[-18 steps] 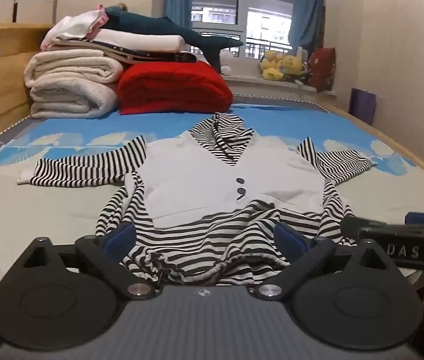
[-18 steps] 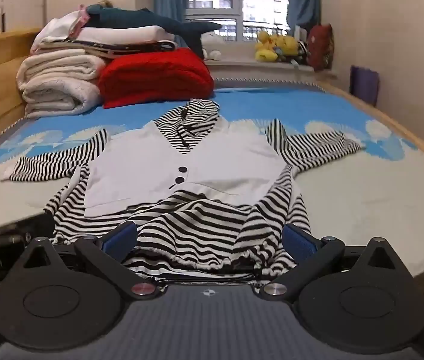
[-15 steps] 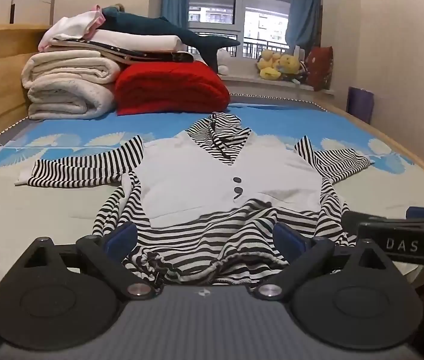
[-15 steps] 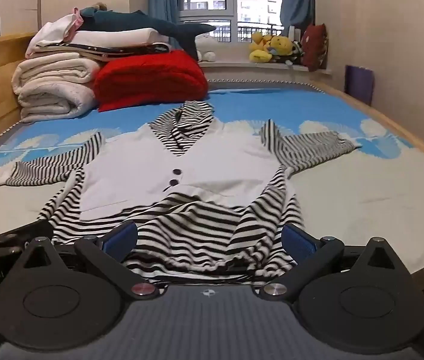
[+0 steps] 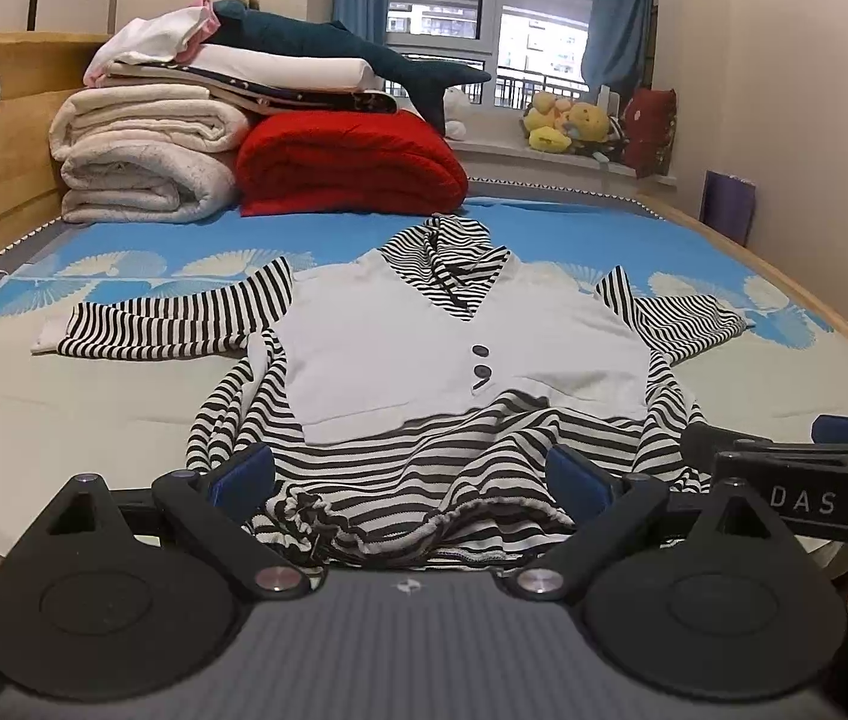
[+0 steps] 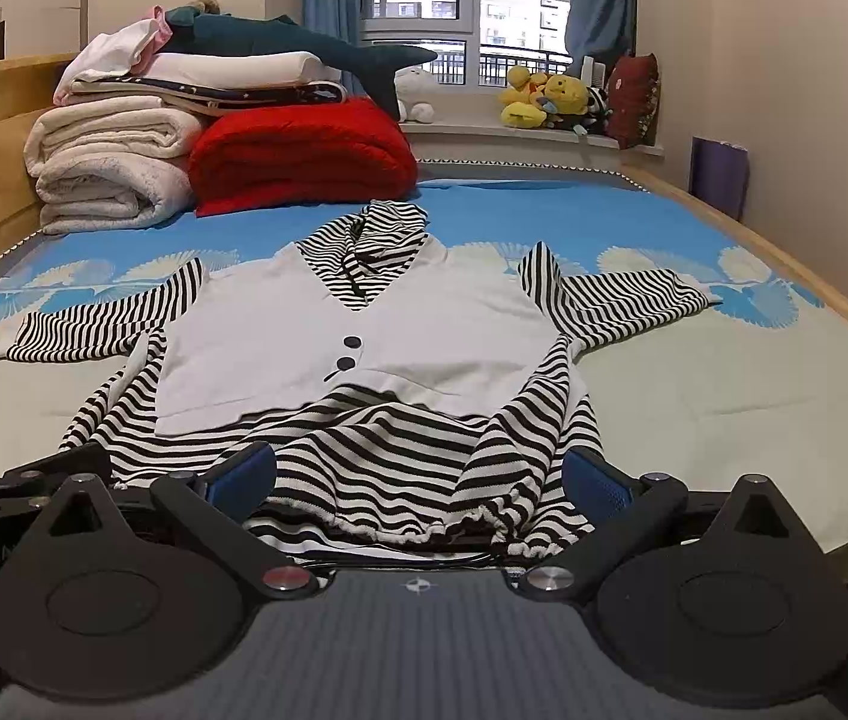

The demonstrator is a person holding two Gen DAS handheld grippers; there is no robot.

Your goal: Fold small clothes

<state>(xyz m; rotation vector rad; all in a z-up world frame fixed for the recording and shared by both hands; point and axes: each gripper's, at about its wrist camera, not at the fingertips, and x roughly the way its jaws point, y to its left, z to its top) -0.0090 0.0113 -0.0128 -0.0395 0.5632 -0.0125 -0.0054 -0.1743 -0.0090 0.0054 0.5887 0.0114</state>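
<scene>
Striped top point(image 5: 460, 372) lies flat on the bed point(image 5: 64, 396), hem between both spread jaws: left gripper point(image 5: 412, 474) and right gripper point(image 6: 421, 477) should pinch hem corners evenly

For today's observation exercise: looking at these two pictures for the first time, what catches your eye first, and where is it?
The black-and-white striped child's top with a white vest front lies spread flat mid-bed, sleeves out to both sides. Behind it, against the wooden headboard side, sits a bright red folded blanket beside rolled cream blankets. Both grippers, left and right, sit open at the hem.
</scene>
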